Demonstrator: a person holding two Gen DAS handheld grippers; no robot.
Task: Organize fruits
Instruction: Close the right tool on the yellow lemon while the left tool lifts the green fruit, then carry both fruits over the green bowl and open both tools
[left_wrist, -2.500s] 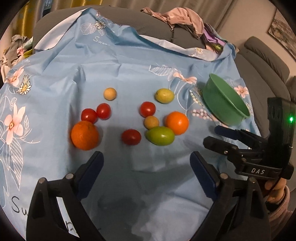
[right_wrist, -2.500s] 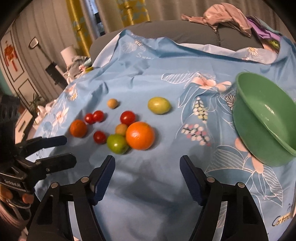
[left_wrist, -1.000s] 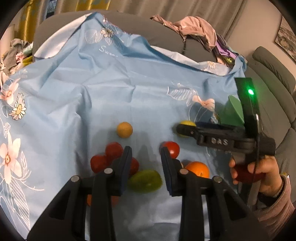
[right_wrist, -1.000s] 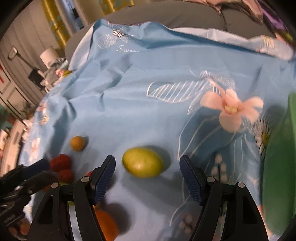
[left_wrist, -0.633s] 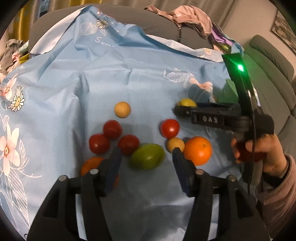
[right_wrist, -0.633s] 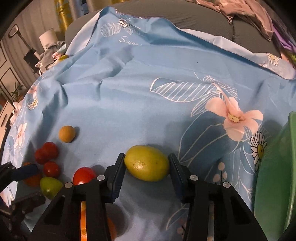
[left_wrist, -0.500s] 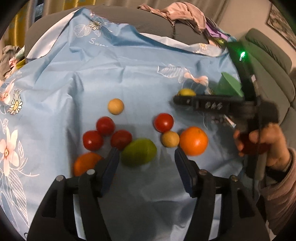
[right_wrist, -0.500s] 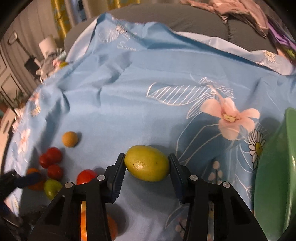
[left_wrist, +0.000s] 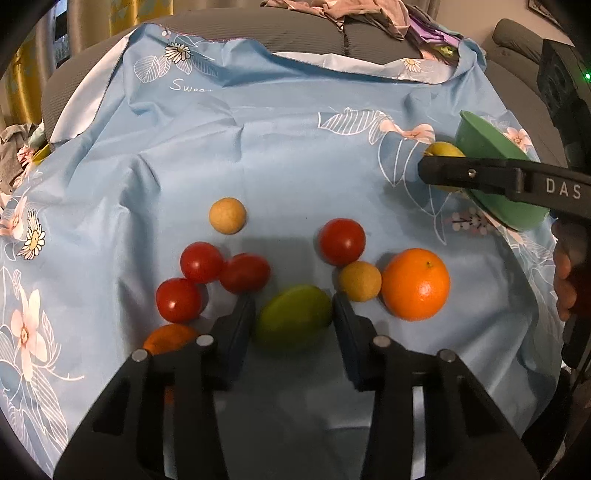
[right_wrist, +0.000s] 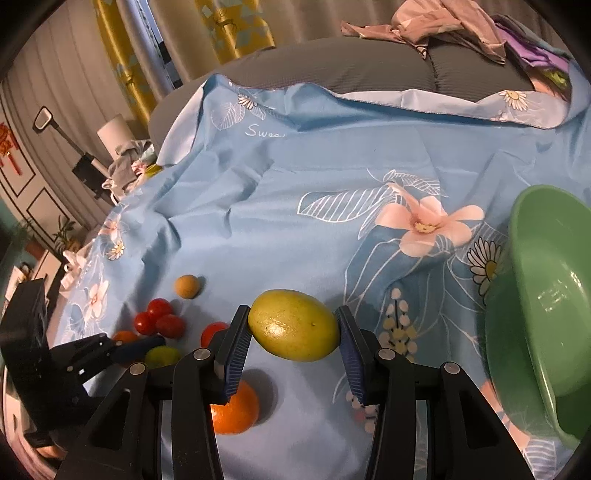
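A green oval fruit (left_wrist: 293, 321) lies on the blue floral cloth (left_wrist: 277, 147) between the fingers of my left gripper (left_wrist: 291, 325). Its jaws are closing and both pads touch the fruit's sides. My right gripper (right_wrist: 291, 332) is shut on a yellow-green fruit (right_wrist: 293, 325) and holds it a little above the cloth, left of the green bowl (right_wrist: 546, 314). In the left wrist view that fruit (left_wrist: 443, 149) shows beside the bowl's rim (left_wrist: 491, 147). Around the green fruit lie an orange (left_wrist: 415, 284), two tan balls (left_wrist: 227, 215) (left_wrist: 360, 281) and several red tomatoes (left_wrist: 341, 242).
A second orange (left_wrist: 170, 338) sits half hidden behind my left finger. The cloth is draped over a grey sofa (right_wrist: 332, 66) with a heap of clothes (right_wrist: 461, 22) at the back. A person's hand (left_wrist: 569, 280) grips the right tool's handle.
My left gripper opened, sank and narrowed around the green fruit. The right gripper shut on the yellow-green fruit and lifted it off the cloth, nearer the bowl.
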